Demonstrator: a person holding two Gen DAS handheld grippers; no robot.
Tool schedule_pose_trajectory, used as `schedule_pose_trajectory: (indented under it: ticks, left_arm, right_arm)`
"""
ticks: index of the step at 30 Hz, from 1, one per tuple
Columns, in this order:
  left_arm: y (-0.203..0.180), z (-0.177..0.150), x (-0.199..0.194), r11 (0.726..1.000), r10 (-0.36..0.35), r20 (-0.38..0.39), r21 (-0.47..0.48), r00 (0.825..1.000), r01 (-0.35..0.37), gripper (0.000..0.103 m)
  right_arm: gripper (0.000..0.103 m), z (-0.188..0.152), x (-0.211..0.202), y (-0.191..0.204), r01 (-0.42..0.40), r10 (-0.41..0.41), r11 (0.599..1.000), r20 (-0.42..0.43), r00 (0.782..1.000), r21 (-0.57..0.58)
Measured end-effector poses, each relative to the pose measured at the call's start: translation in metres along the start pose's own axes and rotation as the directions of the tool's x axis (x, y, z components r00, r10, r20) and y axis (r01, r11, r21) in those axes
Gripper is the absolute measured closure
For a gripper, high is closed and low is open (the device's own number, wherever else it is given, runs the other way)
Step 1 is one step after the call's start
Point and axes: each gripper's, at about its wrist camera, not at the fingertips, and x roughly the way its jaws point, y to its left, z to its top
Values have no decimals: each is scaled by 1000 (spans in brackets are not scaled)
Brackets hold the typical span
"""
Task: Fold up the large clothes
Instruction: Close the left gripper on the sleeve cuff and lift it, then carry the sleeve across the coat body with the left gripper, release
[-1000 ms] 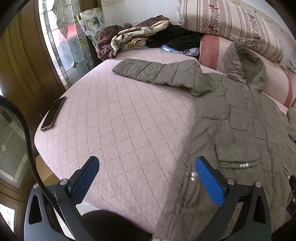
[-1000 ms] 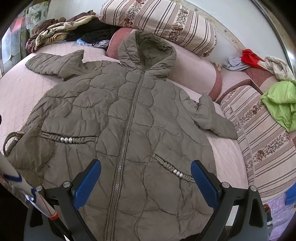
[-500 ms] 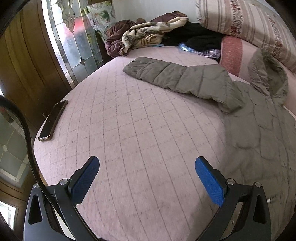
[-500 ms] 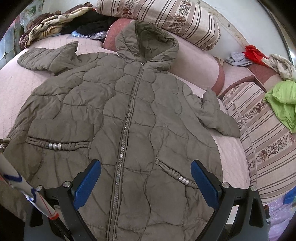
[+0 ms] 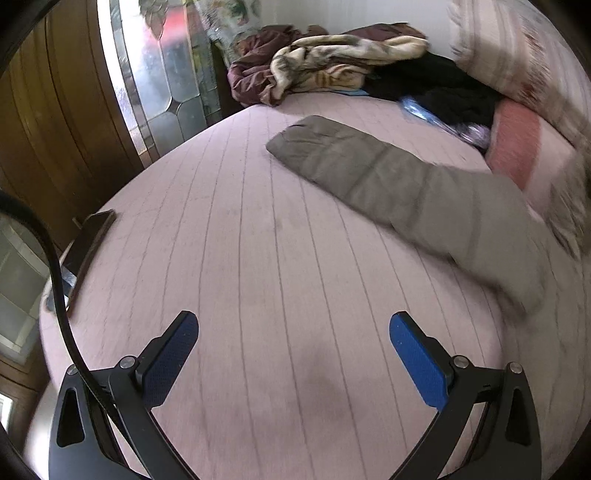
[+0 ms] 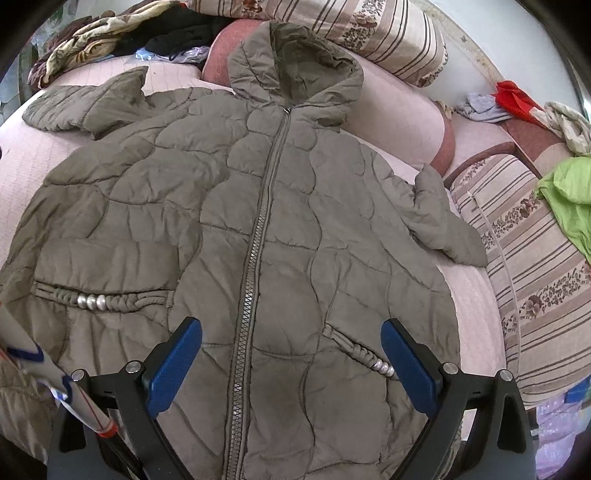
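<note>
An olive quilted hooded coat [image 6: 266, 221] lies zipped and face up on the pink bed cover [image 6: 33, 162], hood toward the pillows. One sleeve [image 5: 388, 177] stretches out flat across the bed in the left wrist view; the other sleeve [image 6: 443, 221] lies bent toward a striped cushion. My left gripper [image 5: 293, 354] hovers open over bare bed cover, short of the outstretched sleeve. My right gripper [image 6: 291, 362] hangs open above the coat's lower front, its fingers either side of the zip, holding nothing.
A phone [image 5: 86, 251] lies at the bed's left edge beside a wooden door [image 5: 48, 129] with glass panels. Piled clothes [image 5: 332, 62] fill the far corner. Striped pillows [image 6: 376, 33] and a striped cushion [image 6: 532, 266] with green cloth [image 6: 569, 199] border the right side.
My left gripper has swung left and forward, off the coat's body and over bare bed toward the outstretched sleeve. My right gripper has moved in closer over the coat's front.
</note>
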Motion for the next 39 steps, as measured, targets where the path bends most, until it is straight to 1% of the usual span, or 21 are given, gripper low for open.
schedule_pose_trajectory:
  ticks: [3,5,8,10,11,13,17,19,22,24,25,26,28,29,30,34,36,38,39]
  left_arm:
    - [3,27,33,1000,0,-30,-22,1000,-1,0]
    - [5,44,52,999,-23,-48,-46,999,21,0]
    - [10,69,82,991,-80,-93,-115,992,70,1]
    - [12,83,102,976,-146,-128,-182,981,121,3]
    - [12,87,108,969,-167,-136,-208,976,137,3]
    - [9,99,116,960,-170,-113,-242,979,139,3]
    - [-1,119,130,939,-237,-111,-280,965,199,3]
    - [-6,125,138,937,-236,-115,-292,965,194,3]
    - [-14,132,144,947,-183,-115,-287,976,144,4]
    - [-27,136,146,969,-95,-125,-238,988,63,23]
    - [-39,138,143,984,-37,-116,-177,993,16,45]
    - [-43,140,140,989,-26,-113,-146,993,10,63]
    - [-53,142,133,995,-11,-123,-103,992,-2,80]
    - [-58,143,124,997,-10,-120,-83,993,0,83]
    - [-59,144,119,997,-19,-118,-81,993,9,84]
    - [-69,143,74,993,-95,-84,-80,992,88,87]
    - [-80,140,45,988,-148,-60,-62,987,144,87]
    - [-96,134,7,977,-211,-33,-30,977,210,87]
    - [-108,130,-13,968,-250,-24,-7,968,250,88]
  right_arm:
    - [4,-2,6,-4,11,-10,1000,-15,1000,9]
    - [4,-4,11,-7,18,-17,1000,-30,999,20]
    - [4,-6,20,-10,31,-30,999,-52,998,26]
    - [4,-8,26,-11,45,-44,999,-66,997,26]
    - [4,-8,28,-12,49,-47,998,-71,996,28]
    - [4,-9,34,-15,57,-54,998,-84,995,33]
    - [4,-9,41,-19,66,-62,997,-90,994,43]
    - [4,-9,43,-21,73,-68,996,-88,994,53]
    - [4,-9,44,-22,72,-66,995,-87,994,65]
    - [4,-9,44,-22,72,-67,995,-80,995,66]
    - [4,-8,43,-23,71,-66,995,-73,995,68]
    - [4,-8,42,-24,71,-66,995,-65,996,72]
    - [5,-6,36,-29,71,-68,993,-36,997,96]
    - [5,-5,34,-33,68,-66,992,-25,998,106]
    - [5,-4,31,-36,62,-61,991,-9,998,120]
    - [5,-3,14,-52,32,-42,985,52,998,167]
    - [5,-7,10,-58,25,-38,984,66,997,178]
    - [5,-13,7,-66,18,-32,981,68,997,193]
    - [5,-16,6,-71,14,-28,979,66,997,205]
